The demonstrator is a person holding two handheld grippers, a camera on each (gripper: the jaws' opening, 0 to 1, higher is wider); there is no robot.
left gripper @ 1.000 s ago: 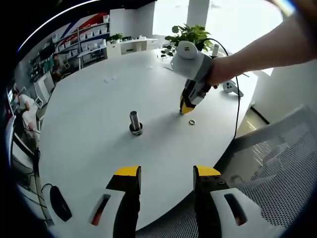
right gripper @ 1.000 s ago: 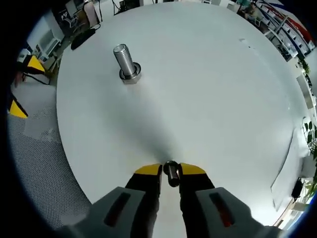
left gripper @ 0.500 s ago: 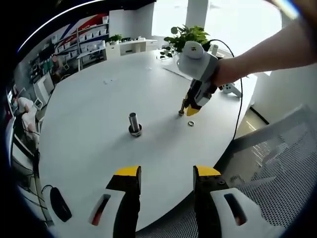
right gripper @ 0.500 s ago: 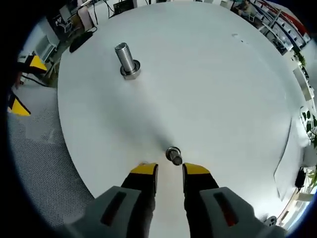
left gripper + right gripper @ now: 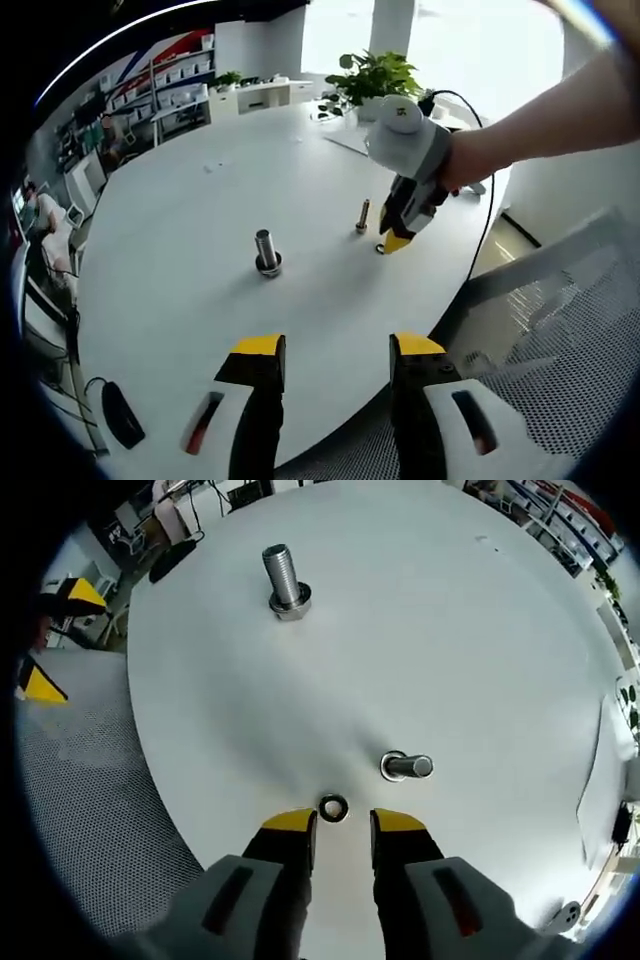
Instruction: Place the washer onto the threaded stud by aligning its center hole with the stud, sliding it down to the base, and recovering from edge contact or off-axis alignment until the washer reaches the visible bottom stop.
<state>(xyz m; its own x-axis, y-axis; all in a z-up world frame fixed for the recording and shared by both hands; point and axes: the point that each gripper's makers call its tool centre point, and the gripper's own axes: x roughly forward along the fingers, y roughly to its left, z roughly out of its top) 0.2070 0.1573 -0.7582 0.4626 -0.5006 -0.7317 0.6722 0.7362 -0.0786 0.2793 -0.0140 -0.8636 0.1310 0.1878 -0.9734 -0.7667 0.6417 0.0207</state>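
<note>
A large threaded stud (image 5: 265,250) (image 5: 287,580) stands upright on the round white table (image 5: 170,200) (image 5: 480,630). A smaller bolt (image 5: 362,215) (image 5: 405,767) stands apart from it. The dark washer (image 5: 333,807) lies flat on the table just ahead of my right gripper (image 5: 343,825) (image 5: 395,240), whose jaws are open a little with nothing between them. In the left gripper view a hand holds that gripper tip-down beside the small bolt. My left gripper (image 5: 335,350) hovers open near the table's edge, well back from the stud.
A mesh chair (image 5: 560,330) (image 5: 90,810) sits off the table's edge. A black object (image 5: 120,410) lies near the rim at lower left. A potted plant (image 5: 375,75) and a cable are at the far side.
The right gripper opened and let go of the small bolt, which now stands on the table. It then shifted sideways so the washer lies just ahead of its tips.
</note>
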